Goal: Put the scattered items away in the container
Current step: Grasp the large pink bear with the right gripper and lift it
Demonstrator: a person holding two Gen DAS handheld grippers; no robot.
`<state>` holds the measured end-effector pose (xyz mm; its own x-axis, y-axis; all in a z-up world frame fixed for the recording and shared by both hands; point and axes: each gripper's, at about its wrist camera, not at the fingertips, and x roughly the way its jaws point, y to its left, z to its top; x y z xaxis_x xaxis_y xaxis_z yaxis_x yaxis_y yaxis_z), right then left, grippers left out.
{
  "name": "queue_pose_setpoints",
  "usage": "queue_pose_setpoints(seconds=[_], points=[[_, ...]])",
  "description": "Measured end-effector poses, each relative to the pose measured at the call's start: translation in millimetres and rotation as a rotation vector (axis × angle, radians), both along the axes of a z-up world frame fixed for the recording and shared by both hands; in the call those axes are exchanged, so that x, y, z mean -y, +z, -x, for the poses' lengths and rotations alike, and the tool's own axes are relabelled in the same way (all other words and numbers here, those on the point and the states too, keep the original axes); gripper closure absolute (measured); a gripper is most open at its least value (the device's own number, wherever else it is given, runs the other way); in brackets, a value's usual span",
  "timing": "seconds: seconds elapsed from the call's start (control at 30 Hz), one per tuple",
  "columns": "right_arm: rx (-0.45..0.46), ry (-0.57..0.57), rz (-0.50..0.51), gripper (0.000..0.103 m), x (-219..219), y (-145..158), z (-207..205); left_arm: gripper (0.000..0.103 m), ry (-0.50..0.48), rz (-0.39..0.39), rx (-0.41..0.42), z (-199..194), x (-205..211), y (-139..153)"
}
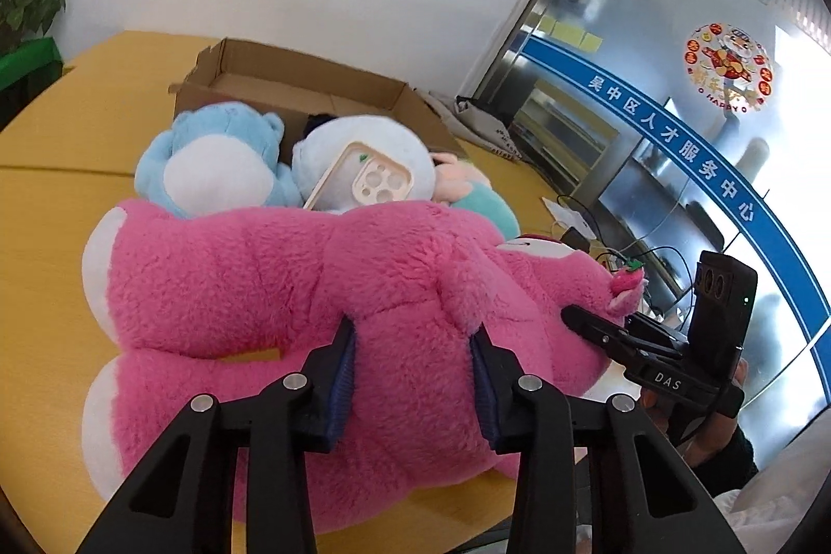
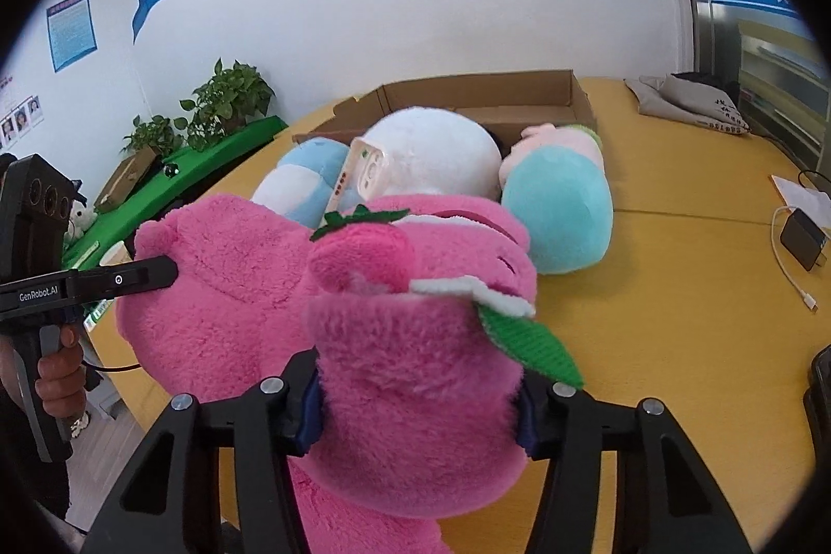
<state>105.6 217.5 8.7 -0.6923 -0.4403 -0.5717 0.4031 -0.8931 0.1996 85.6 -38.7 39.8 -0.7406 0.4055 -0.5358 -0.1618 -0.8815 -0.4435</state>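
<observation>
A: Gripping the pink plush bear (image 1: 322, 289) from two ends: the left tongs (image 1: 413, 346) pinch its body, the right tongs (image 2: 415, 390) clamp its head near the strawberry ear trim. It lies on the yellow counter (image 2: 675, 320), in front of the cardboard box (image 1: 311, 86).

B: Progress?

A: Early, by the look of it. The box appears mostly unfilled, though part of its interior is hidden. Outside it, close against its near side, sit a blue plush bear (image 1: 208, 159), a white round plush (image 2: 441, 154) with a cream phone case (image 1: 363, 180) leaning on it, and a teal-and-pink plush (image 2: 558, 211). All four toys and the case are left to stow.

B: Setting?

A: An office room: white wall with blue banner and posters, potted plants (image 2: 228, 97) on a green ledge, glass partition (image 1: 675, 61). A grey cloth bag (image 2: 691, 105), charger with white cable (image 2: 802, 237) and papers share the counter.
</observation>
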Motion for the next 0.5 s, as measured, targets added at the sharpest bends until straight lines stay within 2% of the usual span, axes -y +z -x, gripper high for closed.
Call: queue_pose_setpoints(seconds=[0.1,0.2,0.37,0.5], points=[[-0.075,0.011,0.045,0.049,-2,31,0,0.062,0.005,0.021,-0.085,-1,4,35],[-0.173,0.009,0.061,0.049,2,62,10,0.062,0.009,0.054,-0.166,15,8,66],[-0.304,-0.018,0.056,0.049,7,107,53,0.062,0.003,0.071,-0.244,74,23,106],[-0.368,-0.041,0.068,0.048,9,136,105,0.062,0.001,0.078,-0.285,130,37,134]])
